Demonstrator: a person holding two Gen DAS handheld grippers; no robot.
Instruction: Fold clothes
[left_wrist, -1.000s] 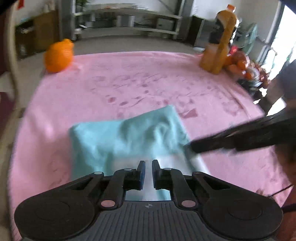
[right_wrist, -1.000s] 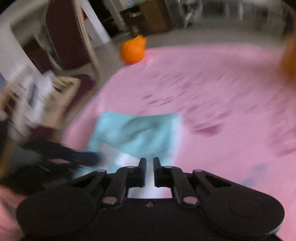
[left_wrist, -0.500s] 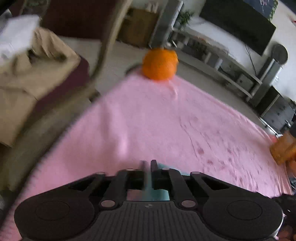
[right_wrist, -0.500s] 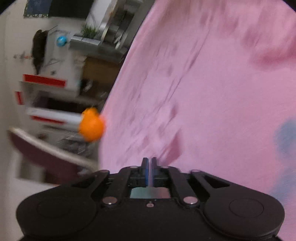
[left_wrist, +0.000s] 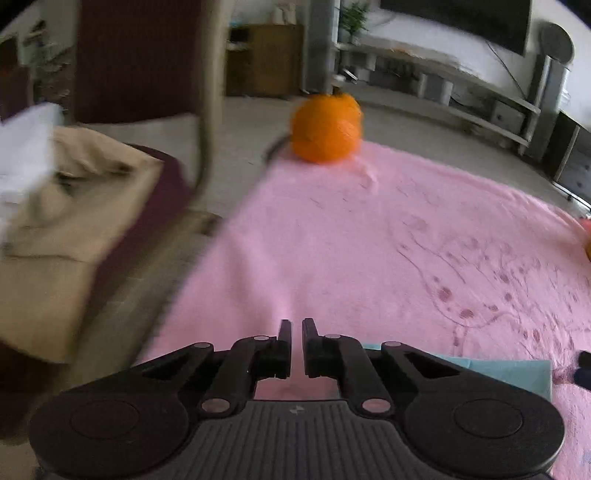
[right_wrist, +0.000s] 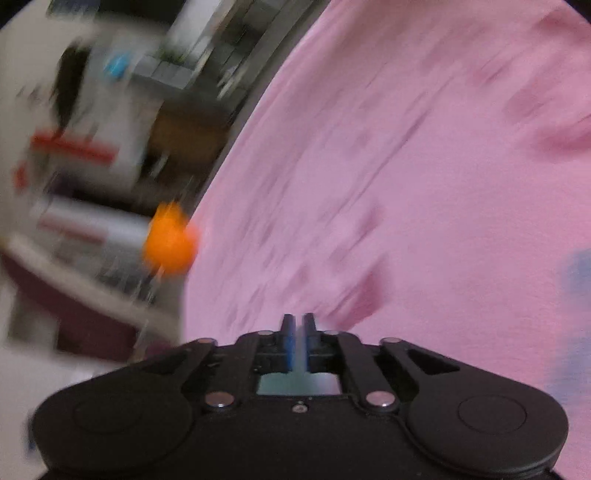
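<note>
A teal cloth (left_wrist: 509, 371) lies on the pink tablecloth (left_wrist: 369, 240); only a strip of it shows, behind the right side of my left gripper (left_wrist: 293, 347). That gripper is shut, with only pink tablecloth showing through the thin slit between its fingers. It points at the table's left edge. The right wrist view is tilted and blurred. My right gripper (right_wrist: 297, 341) has a thin fold of teal cloth (right_wrist: 295, 384) between its fingers, and its jaws are opening. A dark tip (left_wrist: 583, 365) at the right edge touches the cloth's corner.
An orange pumpkin-shaped object (left_wrist: 325, 129) sits at the far left corner of the table and also shows as the same orange object (right_wrist: 170, 243). A chair (left_wrist: 147, 74) holding beige clothes (left_wrist: 55, 229) stands close to the table's left edge. A low TV bench (left_wrist: 461, 96) is behind.
The left view swung left, from the cloth in the middle to the table's edge and the chair. The right gripper rolled and dropped, closed on the teal cloth, and its gap has widened slightly.
</note>
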